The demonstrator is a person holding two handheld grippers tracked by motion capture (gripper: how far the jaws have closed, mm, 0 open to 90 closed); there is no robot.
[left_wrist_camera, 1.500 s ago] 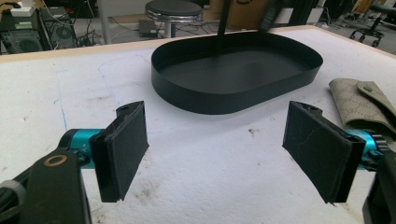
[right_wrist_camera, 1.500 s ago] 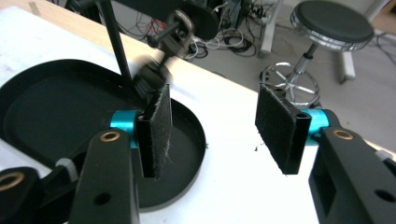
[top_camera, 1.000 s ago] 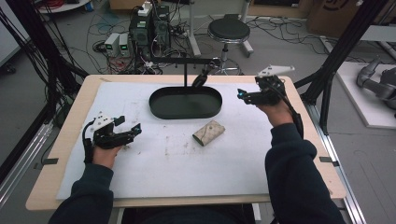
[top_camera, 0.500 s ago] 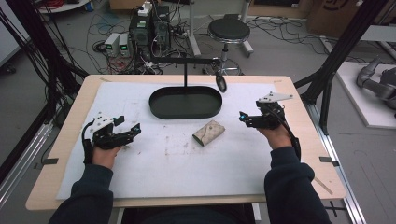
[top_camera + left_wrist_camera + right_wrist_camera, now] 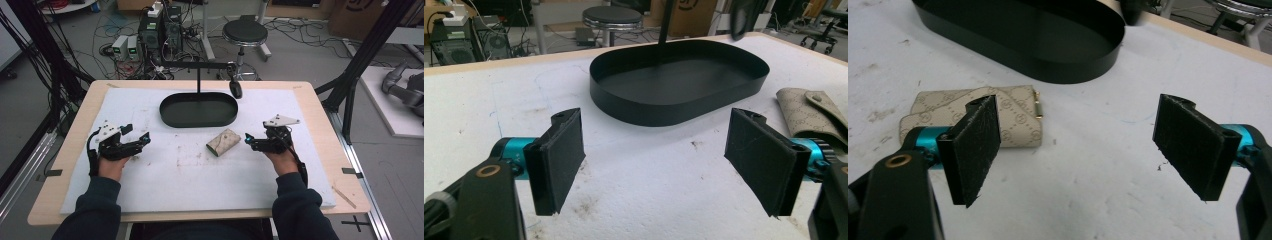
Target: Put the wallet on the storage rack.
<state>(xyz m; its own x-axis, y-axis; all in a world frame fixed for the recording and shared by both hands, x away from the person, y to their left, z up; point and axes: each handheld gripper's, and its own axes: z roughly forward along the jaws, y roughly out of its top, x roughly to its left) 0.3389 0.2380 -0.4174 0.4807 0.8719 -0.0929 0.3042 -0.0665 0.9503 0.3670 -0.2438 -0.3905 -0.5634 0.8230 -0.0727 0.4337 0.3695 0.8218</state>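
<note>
Grey floor (image 5: 310,55) carries tangled cables (image 5: 45,55), a black round stool (image 5: 245,34) and computer towers (image 5: 161,30).

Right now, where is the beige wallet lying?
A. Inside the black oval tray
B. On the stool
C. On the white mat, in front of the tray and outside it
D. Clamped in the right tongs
C: the beige wallet lies flat on the white mat, apart from the black oval tray; the right tongs are open beside it.

Left gripper (image 5: 141,140) low at the person's left, jaws wide apart, holding nothing, pointing right. Right gripper (image 5: 250,141) low at the right, jaws also wide apart, holding nothing, pointing left. Both forearms in dark sleeves.
</note>
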